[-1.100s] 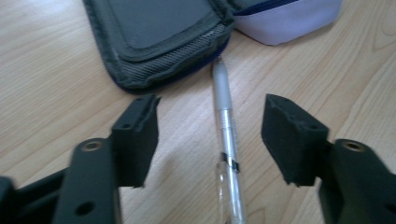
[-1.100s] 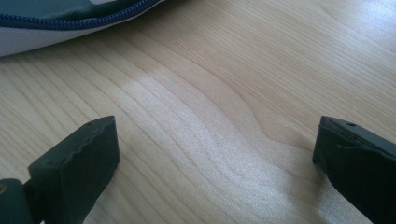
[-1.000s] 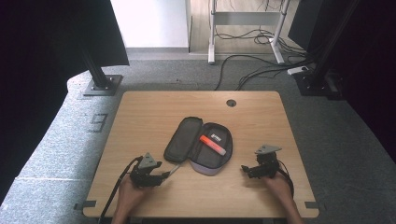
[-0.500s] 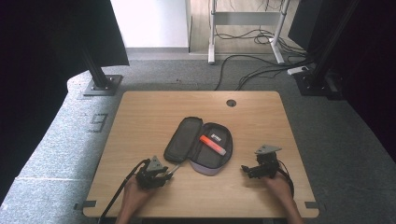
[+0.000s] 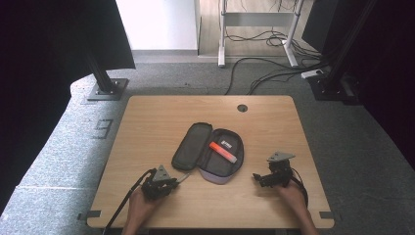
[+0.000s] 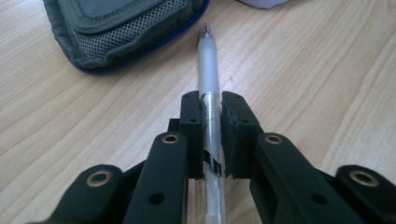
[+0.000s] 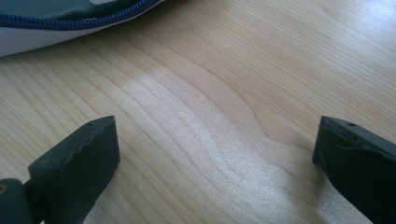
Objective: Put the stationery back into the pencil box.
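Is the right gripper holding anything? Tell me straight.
No: in the right gripper view, the right gripper has its jaws standing wide apart over the bare wooden table, with nothing between them.

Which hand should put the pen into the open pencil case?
The left, probably. The left gripper has just been closing its jaws on the pen, near the pencil case. The right gripper hangs open over bare table.

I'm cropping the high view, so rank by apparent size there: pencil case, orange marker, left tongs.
1. pencil case, lying open, clearly largest.
2. left tongs.
3. orange marker inside the case, smallest.
The tongs sit nearer the camera, so ranks 2 and 3 are unsure.
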The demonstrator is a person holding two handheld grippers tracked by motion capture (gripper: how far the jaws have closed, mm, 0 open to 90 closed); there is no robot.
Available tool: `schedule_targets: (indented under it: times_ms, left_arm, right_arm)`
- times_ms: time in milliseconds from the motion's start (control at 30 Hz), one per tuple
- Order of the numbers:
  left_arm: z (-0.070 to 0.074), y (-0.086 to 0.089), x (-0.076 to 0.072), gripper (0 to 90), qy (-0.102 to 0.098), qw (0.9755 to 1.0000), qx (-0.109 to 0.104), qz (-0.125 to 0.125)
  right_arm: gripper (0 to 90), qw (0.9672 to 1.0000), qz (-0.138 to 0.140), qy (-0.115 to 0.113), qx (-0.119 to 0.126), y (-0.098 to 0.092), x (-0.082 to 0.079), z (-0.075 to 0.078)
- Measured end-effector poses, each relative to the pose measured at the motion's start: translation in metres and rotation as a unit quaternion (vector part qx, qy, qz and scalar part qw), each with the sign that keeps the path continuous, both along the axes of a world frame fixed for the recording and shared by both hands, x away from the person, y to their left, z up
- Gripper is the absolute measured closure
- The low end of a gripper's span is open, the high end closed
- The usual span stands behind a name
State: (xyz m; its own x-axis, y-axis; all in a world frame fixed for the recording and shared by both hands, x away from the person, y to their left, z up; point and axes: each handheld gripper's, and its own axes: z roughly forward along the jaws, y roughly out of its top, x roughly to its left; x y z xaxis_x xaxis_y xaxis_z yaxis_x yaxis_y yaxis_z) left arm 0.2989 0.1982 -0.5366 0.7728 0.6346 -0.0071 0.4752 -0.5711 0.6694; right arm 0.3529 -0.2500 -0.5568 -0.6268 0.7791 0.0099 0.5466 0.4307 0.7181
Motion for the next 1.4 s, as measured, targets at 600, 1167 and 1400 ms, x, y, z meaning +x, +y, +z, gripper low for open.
schedule_targets:
  times_ms: [600,1167,1400]
  left_arm:
    - [0.016,-0.001,-0.022,79.6,-0.001,0.9994,-0.032,-0.011]
    - [0.041,-0.011,-0.02,79.6,-0.013,0.9991,-0.038,-0.015]
    - [0.05,-0.018,-0.012,79.6,-0.011,0.9991,-0.04,-0.008]
  right_arm:
    - [0.2,1.0,0.0,0.0,0.0,0.0,0.0,0.0]
    - [0.2,1.0,0.0,0.0,0.0,0.0,0.0,0.0]
    - [0.2,1.0,0.0,0.0,0.0,0.0,0.0,0.0]
